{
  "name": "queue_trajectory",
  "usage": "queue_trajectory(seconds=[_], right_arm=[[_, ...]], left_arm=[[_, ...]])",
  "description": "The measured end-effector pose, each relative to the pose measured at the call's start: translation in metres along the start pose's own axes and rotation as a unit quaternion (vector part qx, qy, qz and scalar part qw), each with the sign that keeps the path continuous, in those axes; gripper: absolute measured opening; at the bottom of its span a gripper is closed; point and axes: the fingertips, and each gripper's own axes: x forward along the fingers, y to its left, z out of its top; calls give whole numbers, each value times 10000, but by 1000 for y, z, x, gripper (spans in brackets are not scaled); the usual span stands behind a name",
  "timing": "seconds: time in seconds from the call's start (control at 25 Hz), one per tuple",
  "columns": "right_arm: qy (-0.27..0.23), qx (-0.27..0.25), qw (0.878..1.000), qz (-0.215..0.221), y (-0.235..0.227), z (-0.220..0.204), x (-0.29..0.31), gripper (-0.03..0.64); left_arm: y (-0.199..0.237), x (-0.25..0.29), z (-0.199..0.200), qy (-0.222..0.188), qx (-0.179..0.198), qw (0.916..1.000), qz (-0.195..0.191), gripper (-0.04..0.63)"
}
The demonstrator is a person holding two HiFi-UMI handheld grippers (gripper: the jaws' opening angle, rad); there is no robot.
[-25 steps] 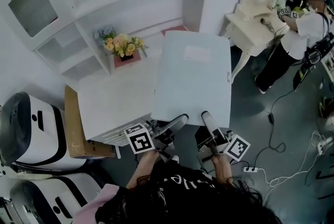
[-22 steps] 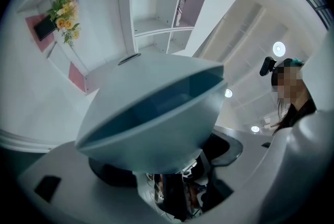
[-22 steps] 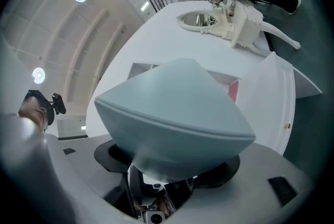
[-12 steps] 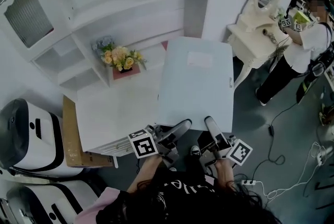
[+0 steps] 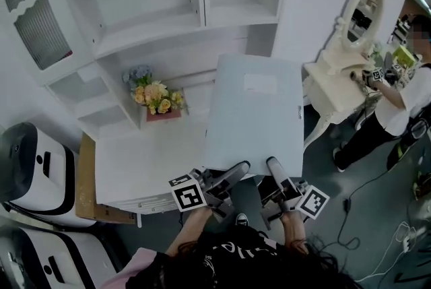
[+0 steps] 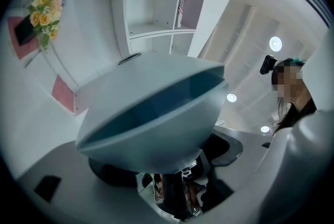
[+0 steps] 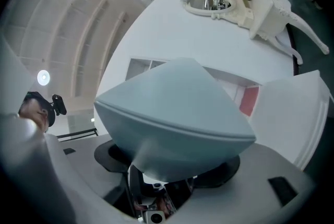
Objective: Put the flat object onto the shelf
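Observation:
A large flat pale blue-grey folder (image 5: 256, 112) is held out level in front of the white shelf unit (image 5: 155, 31), its far edge near the lower shelves. My left gripper (image 5: 225, 176) is shut on its near edge at the left, and my right gripper (image 5: 275, 170) is shut on the same edge at the right. The left gripper view is filled by the flat folder (image 6: 151, 113), seen edge-on with its opening showing. In the right gripper view the flat folder (image 7: 172, 113) hides the jaw tips.
A pot of yellow flowers (image 5: 156, 95) stands on a pink mat on the white cabinet top (image 5: 145, 153), left of the folder. A white dressing table with a mirror (image 5: 343, 72) and a person (image 5: 397, 99) are to the right. White machines (image 5: 34, 166) and cardboard (image 5: 84, 173) sit to the left.
Both grippers and the folder have moved forward, closer to the shelf unit. The person at the right has shifted along the dressing table.

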Motion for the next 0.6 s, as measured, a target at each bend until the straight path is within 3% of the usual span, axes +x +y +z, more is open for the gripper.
queue_trajectory(seconds=[0.6], right_arm=[[446, -42, 9973, 589, -6, 86, 50, 308]], left_arm=[[2, 83, 43, -442, 537, 9975, 113, 373]])
